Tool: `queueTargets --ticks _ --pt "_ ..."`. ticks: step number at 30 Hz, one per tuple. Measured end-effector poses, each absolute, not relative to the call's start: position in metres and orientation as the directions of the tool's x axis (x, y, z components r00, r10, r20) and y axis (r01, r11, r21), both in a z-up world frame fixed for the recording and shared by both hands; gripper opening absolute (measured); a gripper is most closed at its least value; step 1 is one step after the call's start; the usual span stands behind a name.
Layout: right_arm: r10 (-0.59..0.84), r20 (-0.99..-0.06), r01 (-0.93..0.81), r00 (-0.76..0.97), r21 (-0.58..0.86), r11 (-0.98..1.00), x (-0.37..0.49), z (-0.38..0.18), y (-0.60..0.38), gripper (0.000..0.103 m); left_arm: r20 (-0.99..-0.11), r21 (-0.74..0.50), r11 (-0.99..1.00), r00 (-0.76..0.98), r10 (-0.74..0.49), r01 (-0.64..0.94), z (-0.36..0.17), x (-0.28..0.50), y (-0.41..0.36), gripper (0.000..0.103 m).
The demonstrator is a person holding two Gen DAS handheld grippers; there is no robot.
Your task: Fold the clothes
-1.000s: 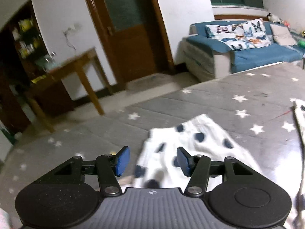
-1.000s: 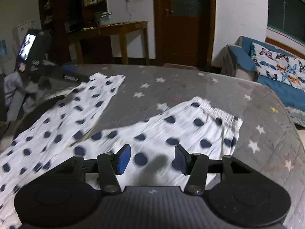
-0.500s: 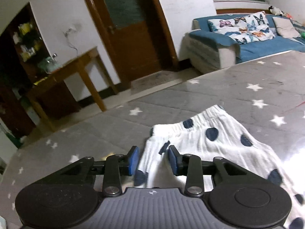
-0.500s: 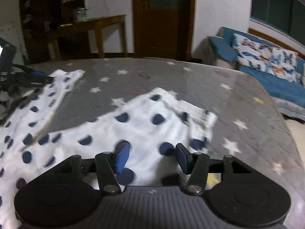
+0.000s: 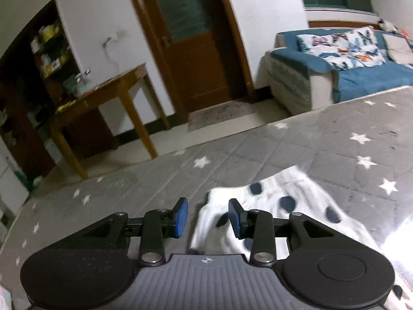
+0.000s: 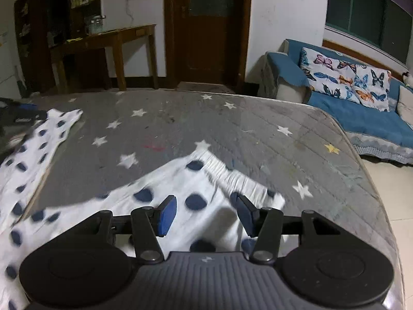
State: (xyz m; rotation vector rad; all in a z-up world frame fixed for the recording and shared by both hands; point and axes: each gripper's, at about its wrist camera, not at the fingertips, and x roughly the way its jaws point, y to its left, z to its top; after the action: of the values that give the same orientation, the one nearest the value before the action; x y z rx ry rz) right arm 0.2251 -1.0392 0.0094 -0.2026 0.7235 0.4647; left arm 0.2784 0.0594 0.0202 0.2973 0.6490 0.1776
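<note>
White pants with dark blue dots point(image 6: 160, 196) lie spread on a grey star-patterned table cover point(image 6: 232, 129). In the right wrist view one waistband end point(image 6: 232, 175) lies just ahead of my right gripper point(image 6: 206, 213), which is open and hovers over the cloth. The other leg point(image 6: 46, 139) stretches to the far left. In the left wrist view my left gripper point(image 5: 207, 218) is open, its blue pads on either side of a bunched cloth edge point(image 5: 214, 211), not clamped. The pants point(image 5: 296, 206) run off to the right.
The table edge point(image 6: 361, 160) drops to a tiled floor on the right. A blue sofa point(image 6: 361, 103) with butterfly cushions stands beyond. A wooden side table point(image 6: 108, 38), a dark shelf point(image 6: 38, 25) and a brown door point(image 6: 206, 25) stand at the back wall.
My left gripper narrowed over the cloth edge half a second ago and has opened wider again. My right gripper has slid toward the waistband end near the table's right side.
</note>
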Motion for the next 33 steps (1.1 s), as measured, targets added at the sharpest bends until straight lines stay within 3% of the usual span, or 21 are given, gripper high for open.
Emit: queueTargets --ticks 8,11,19,33 --pt "0.265 -0.671 -0.419 0.692 -0.074 0.905 0.226 0.010 -1.054 0.055 -0.592 0.353 0.933 0.755 0.282 -0.071 0.011 0.286 0.061 0.039" --pt "0.314 -0.665 -0.465 0.678 -0.057 0.883 0.202 0.020 -1.054 0.056 -0.584 0.345 0.937 0.769 0.259 -0.054 0.022 0.270 0.056 0.039" --pt "0.479 -0.696 -0.666 0.535 0.000 0.746 0.103 0.025 -1.021 0.056 -0.626 0.297 0.950 0.771 0.118 0.095 0.035 0.196 0.026 0.039" --pt "0.459 -0.717 -0.734 0.525 -0.108 0.671 0.005 0.032 -1.017 0.057 -0.656 0.275 0.930 0.755 -0.005 0.245 0.031 0.059 0.001 0.039"
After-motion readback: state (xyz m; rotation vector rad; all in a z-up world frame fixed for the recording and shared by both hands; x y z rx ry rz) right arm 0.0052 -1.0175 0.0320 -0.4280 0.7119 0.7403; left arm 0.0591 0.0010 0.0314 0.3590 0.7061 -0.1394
